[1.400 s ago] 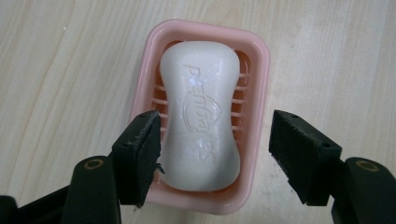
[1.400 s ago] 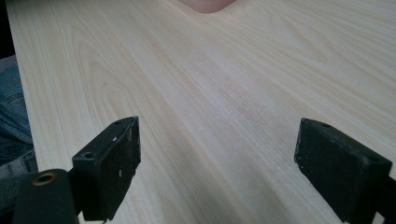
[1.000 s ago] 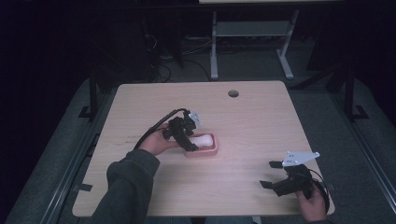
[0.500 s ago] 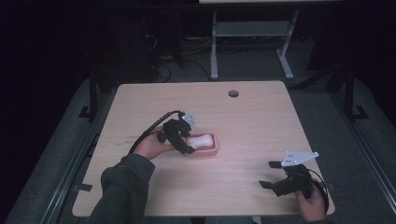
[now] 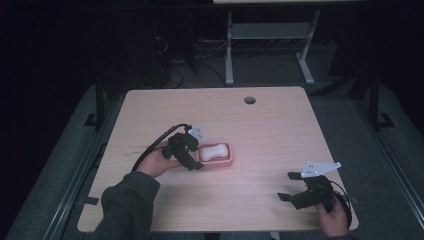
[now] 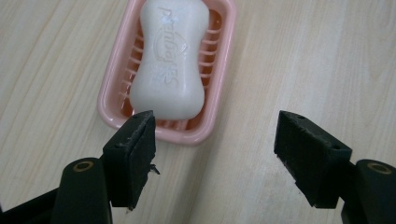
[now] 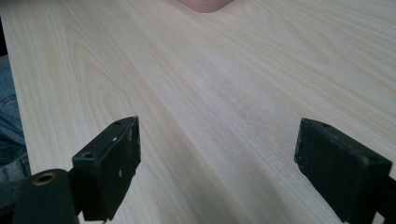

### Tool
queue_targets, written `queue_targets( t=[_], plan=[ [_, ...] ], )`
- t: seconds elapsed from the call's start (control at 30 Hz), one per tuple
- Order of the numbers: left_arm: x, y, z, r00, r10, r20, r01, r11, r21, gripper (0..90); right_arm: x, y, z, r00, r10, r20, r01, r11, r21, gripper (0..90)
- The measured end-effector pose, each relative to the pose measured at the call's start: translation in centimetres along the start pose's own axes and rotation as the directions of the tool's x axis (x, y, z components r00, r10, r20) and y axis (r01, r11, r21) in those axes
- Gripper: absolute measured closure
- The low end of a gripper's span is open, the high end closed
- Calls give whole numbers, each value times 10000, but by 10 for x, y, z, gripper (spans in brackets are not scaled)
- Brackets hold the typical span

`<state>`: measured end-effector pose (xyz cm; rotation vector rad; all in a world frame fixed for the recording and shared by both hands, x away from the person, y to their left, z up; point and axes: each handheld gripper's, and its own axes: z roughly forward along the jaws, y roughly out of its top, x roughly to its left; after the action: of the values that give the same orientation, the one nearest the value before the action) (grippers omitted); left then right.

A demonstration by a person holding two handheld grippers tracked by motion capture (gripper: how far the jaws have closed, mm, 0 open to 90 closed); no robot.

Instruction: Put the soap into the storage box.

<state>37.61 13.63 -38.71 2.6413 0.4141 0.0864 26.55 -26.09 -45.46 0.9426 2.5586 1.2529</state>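
Left tool (image 5: pixel 196 152) wide, jaws just been opening, nothing between; soap (image 6: pixel 169 58) lies in dish (image 6: pixel 223 70) at its 11 o'clock (long axis pointing away). Right tool (image 5: pixel 292 187) wide, idle, well apart on desk (image 5: pixel 260 130).

**Room and surroundings**

Light wood table (image 5: pixel 280 125), rounded corners, round cable hole (image 5: pixel 249 100) near its far edge. Grey carpet floor (image 5: pixel 350 115) around it. Beyond the far edge: a white metal frame (image 5: pixel 270 35) on two legs, loose cables (image 5: pixel 175 75) on the floor. Room dark; light falls on the table.
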Motion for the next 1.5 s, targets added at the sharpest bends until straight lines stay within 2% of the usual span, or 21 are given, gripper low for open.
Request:
queue_targets(
  t=[0.13, 0.23, 0.4, 0.6, 0.83, 0.9, 0.93, 1.07, 1.5],
  plan=[
    [-1, -5, -1, 9998, -176, 70, 176, 9998, -95, 289, 0, 1, 0, 10000, -15, 24, 15, 10000, 6, 141],
    [-3, -9, -2, 9999, -109, 26, 109, 9999, -63, 283, 0, 0, 1, 10000, 8, 26, -8, 10000, 57, 142],
    [-4, -16, -4, 9996, -267, 37, 267, 9996, -120, 282, -1, -1, 0, 9999, 95, 99, -96, 9999, 69, 142],
    [-5, -24, -6, 9996, -278, 8, 278, 9995, -144, 276, -2, -2, -1, 9998, 147, 124, -148, 9999, 63, 142],
    [-7, -34, -6, 9990, -435, 135, 437, 9989, -193, 276, -3, -3, -2, 9997, 151, 183, -152, 9999, 59, 142],
    [-7, -37, -6, 9984, -411, 379, 419, 9989, -211, 297, -3, -3, -2, 9997, 150, 185, -151, 9999, 67, 142],
    [-8, -37, -5, 9983, -444, 378, 452, 9988, -208, 317, -3, -3, -1, 9997, 151, 194, -152, 9999, 79, 142],
    [-10, -41, -7, 9986, -440, 301, 446, 9988, -194, 286, -3, -3, -2, 9997, 154, 212, -156, 9998, 85, 141],
    [-18, -58, -12, 9989, -446, 167, 449, 9988, -197, 268, -3, -3, -1, 9995, 184, 247, -188, 9997, 160, 142]
  ],
)
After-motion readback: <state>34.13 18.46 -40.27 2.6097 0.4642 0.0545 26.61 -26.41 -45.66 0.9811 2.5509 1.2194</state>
